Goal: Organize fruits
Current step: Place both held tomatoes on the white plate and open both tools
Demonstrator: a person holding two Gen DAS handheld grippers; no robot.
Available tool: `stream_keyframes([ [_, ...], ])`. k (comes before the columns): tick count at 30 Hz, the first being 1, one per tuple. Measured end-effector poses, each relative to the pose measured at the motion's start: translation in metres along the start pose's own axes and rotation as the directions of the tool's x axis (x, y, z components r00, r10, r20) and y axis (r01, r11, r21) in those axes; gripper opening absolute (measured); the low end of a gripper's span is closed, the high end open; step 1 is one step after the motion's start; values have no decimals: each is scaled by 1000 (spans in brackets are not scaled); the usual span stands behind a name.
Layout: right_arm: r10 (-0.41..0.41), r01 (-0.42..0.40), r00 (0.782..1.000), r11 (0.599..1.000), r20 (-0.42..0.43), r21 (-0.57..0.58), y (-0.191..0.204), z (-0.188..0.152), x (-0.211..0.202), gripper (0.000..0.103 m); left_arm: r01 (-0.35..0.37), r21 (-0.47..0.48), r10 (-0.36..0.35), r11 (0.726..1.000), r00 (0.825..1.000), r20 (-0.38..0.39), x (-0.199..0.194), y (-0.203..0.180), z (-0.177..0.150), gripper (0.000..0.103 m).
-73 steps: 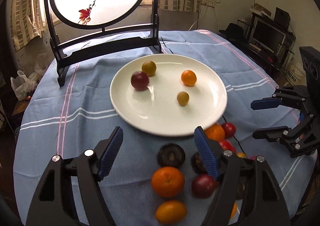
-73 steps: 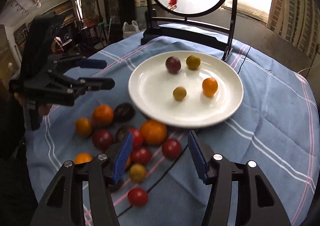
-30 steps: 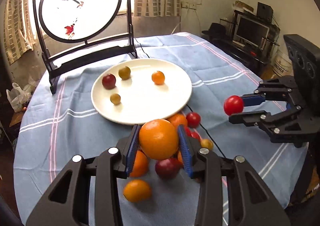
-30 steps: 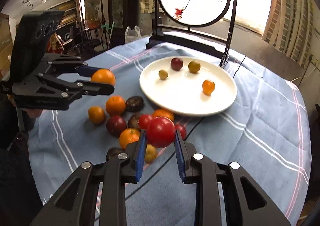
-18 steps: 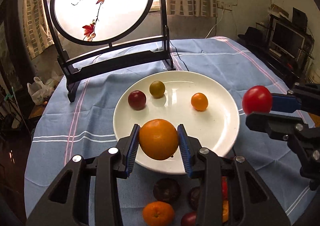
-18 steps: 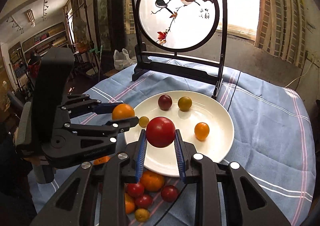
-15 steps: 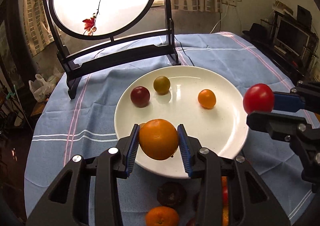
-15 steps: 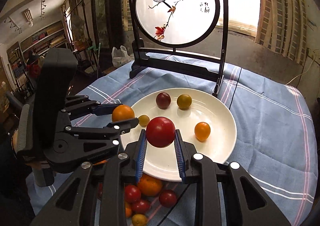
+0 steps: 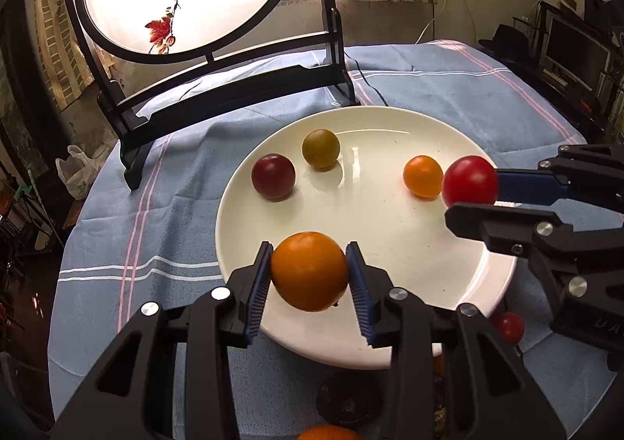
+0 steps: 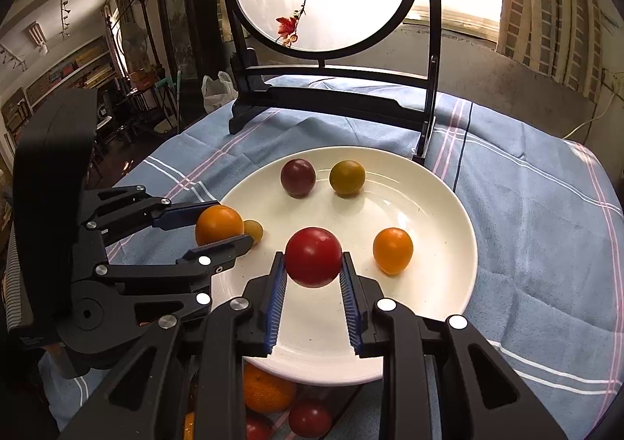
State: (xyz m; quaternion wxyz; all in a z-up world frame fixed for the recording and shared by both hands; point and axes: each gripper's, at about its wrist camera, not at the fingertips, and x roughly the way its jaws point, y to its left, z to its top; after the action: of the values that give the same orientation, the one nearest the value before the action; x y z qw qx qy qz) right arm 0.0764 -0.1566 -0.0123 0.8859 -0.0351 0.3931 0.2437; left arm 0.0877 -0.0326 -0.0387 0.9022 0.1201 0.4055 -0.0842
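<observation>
Plate (image 10: pixel 440 206), white and round, sits on the blue-clothed desk (image 10: pixel 538 229) holding a dark red tomato (image 10: pixel 297 178), an olive one (image 10: pixel 346 177), a small orange one (image 10: pixel 392 250) and a small yellow one (image 10: pixel 254 231). Left tongs (image 9: pixel 309 278) grip an orange (image 9: pixel 309 270) above the plate's near rim. Right tongs (image 10: pixel 313 270) clamp a red tomato (image 10: pixel 313 261) over the plate. More fruit (image 10: pixel 269 389) lies on the cloth beside the near rim.

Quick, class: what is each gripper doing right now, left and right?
Left gripper: shut on the orange, over the plate.
Right gripper: shut on the red tomato.
</observation>
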Motion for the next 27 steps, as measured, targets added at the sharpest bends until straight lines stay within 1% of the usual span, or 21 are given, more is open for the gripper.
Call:
stream_keyframes([
  [8, -3, 4, 1000, 1000, -9, 4, -3, -1, 8, 28, -4, 5, 4, 1000, 1000, -14, 9, -4, 3, 38],
  [13, -23, 23, 1000, 1000, -9, 16, -10, 2, 13, 28, -14, 11, 14, 1000, 1000, -22, 16, -6, 6, 38],
  [14, -29, 29, 999, 999, -13, 18, -11, 4, 14, 29, -16, 11, 16, 1000, 999, -28, 18, -7, 7, 38],
  [15, -39, 39, 999, 999, -17, 24, -13, 5, 16, 34, -20, 12, 21, 1000, 999, -29, 19, -7, 7, 43],
  [16, -45, 46, 999, 998, -7, 31, -15, 6, 16, 36, -32, 11, 32, 999, 999, -23, 19, -7, 8, 49],
  [17, -53, 53, 999, 998, 6, 38, -17, 7, 14, 38, -41, 7, 41, 999, 999, -9, 16, -6, 8, 60],
  [18, -56, 55, 998, 997, 12, 46, -18, 8, 12, 38, -45, 4, 45, 999, 999, 5, 14, -5, 8, 65],
  [20, -46, 45, 999, 997, 19, 62, -21, 7, 8, 38, -36, 5, 36, 999, 999, 19, 9, -3, 7, 65],
  [23, -38, 37, 999, 998, 12, 49, -17, 0, -3, 38, -34, -5, 34, 999, 999, 38, -3, 4, 5, 65],
  [26, -7, 7, 1000, 999, -16, 44, -10, -19, -22, 50, -17, -5, 17, 1000, 998, 64, -24, 13, -6, 65],
  [27, 2, -1, 1000, 999, -19, 33, -5, -27, -31, 51, -13, 0, 13, 1000, 997, 72, -32, 16, -12, 65],
])
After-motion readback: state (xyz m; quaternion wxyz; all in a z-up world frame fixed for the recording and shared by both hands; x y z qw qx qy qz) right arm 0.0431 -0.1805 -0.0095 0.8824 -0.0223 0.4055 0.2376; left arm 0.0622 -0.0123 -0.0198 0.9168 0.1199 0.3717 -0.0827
